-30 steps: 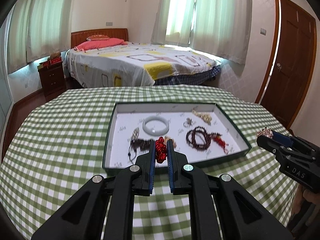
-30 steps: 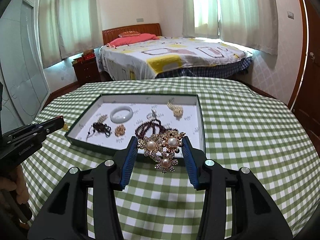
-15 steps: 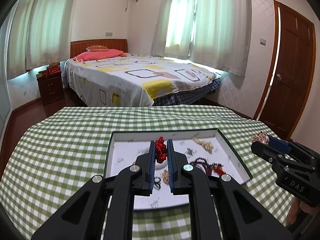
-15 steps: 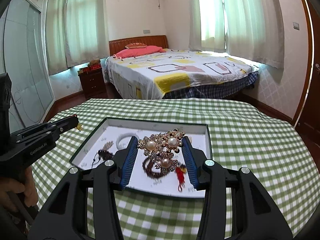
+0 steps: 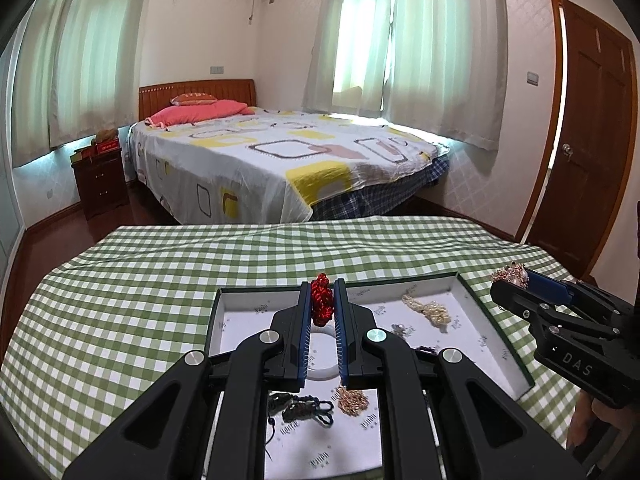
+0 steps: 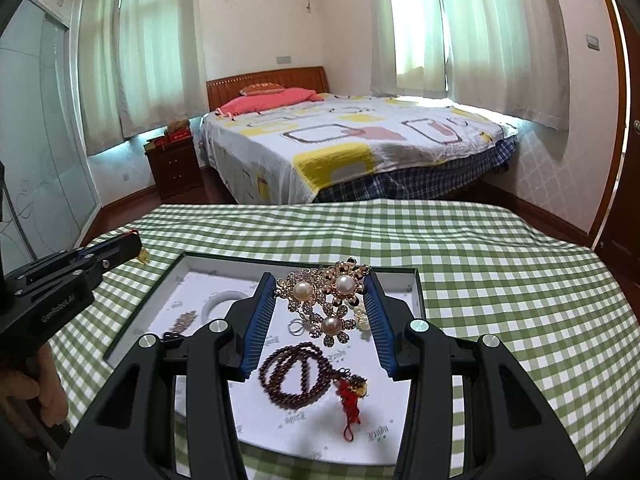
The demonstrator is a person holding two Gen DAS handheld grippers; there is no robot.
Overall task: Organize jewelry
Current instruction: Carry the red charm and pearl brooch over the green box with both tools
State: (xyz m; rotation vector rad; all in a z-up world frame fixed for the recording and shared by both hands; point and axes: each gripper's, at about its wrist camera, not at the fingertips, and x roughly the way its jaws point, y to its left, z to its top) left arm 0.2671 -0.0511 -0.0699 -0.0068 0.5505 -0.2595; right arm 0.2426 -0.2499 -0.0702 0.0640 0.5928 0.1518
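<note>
Holding two pieces up over the tray right now, one per hand. The left tongs are pinched nearly closed on a red knotted cord piece, which pokes up between the blue pads. The right tongs are partway open but clamped on a pearl flower brooch, gripped by its outer edges with the third flower hanging below.

Both sit above the white-lined tray on the green checked tabletop. Already lying in it: a white bangle, a dark bead bracelet with a red tassel, a small gold clump, a dark cord piece and a pale beaded bit near the far wall.

Handling-wise, I'd say the cord thing is soft, light and squishy, so a firm pinch through the middle is fine. The brooch looks rigid but delicate, with tiny stones and thin petals, probably a bit slippery on the metal. Best held across the widest part, not by a single petal, and set down low instead of dropped, since it could land on the beads.
</note>
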